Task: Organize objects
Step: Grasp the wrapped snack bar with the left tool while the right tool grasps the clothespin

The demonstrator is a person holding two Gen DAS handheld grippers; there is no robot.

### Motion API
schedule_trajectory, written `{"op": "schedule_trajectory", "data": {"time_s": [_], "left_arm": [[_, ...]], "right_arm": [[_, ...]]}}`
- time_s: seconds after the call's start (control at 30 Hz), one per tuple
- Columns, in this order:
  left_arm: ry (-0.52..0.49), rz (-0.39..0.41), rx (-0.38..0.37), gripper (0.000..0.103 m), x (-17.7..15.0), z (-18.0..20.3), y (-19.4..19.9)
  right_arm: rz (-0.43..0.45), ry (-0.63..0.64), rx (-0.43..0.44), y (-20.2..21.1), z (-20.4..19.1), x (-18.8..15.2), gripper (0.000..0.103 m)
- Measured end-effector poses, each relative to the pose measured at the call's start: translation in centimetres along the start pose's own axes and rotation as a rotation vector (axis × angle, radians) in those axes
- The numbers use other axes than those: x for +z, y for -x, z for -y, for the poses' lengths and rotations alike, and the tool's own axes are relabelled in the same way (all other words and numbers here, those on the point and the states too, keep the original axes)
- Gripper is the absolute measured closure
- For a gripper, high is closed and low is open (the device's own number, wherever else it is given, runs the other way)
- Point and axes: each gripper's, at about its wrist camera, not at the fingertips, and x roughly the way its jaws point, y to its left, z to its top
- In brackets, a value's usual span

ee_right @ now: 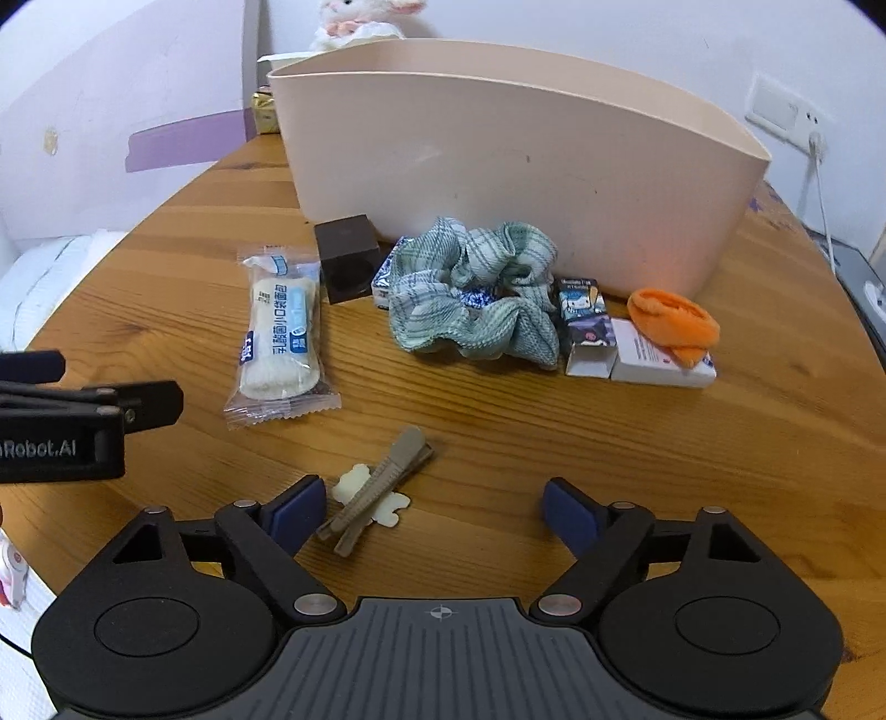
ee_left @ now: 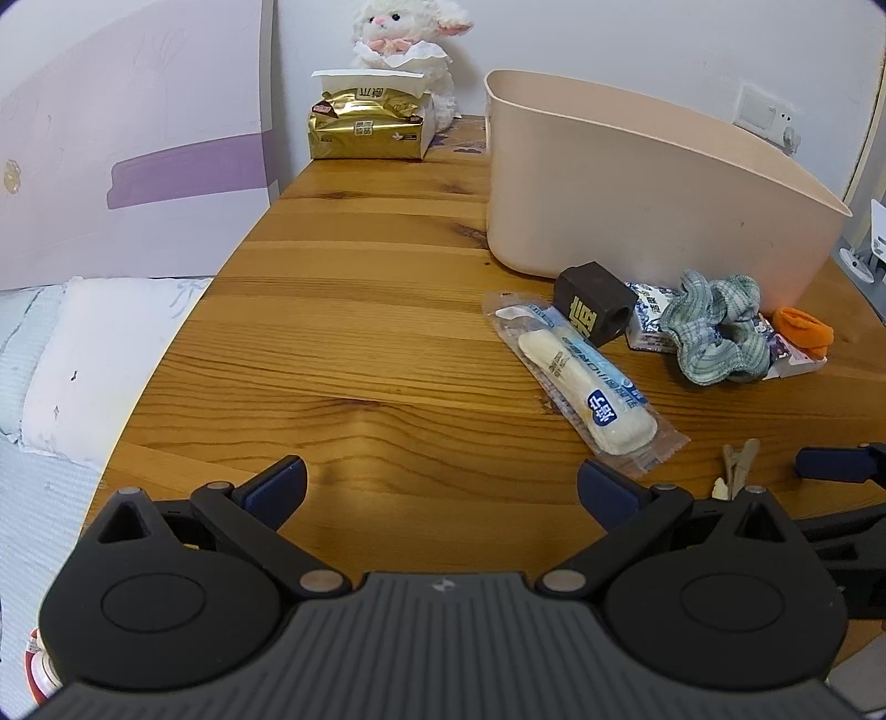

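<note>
A pink plastic bin stands on the wooden table. In front of it lie a wrapped bread snack, a dark brown cube, a green plaid scrunchie, small card boxes and an orange cloth. A tan hair clip lies just ahead of my right gripper, which is open and empty. My left gripper is open and empty, left of the snack.
A gold tissue pack and a white plush lamb sit at the table's far end by the wall. A bed with white bedding lies left of the table. The left gripper shows in the right wrist view.
</note>
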Motion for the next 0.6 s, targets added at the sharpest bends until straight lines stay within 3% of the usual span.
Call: {"op": "schedule_trajectory", "data": {"time_s": [0.2,0.4,0.53,0.6], "left_arm": [[0.007,0.018,-0.037,0.000,0.3,0.5,-0.2],[0.030,0.044,-0.122,0.000,1.7,1.7,-1.0],[0.011,0.052,-0.119,0.000,2.8,3.1,-2.1],[0.000,0.043,-0.112,0.000,3.0,3.7,-2.9]], "right_arm": [[0.020,0.001,-0.002,-0.1,1.4,0.7,0.034],[0.034,0.005,-0.003,-1.3,1.9,2.3,0.042],[0.036,0.010,0.007,-1.4,1.9,2.5,0.061],[0.039,0.020,0.008,-1.1,1.8,2.2,0.064]]}}
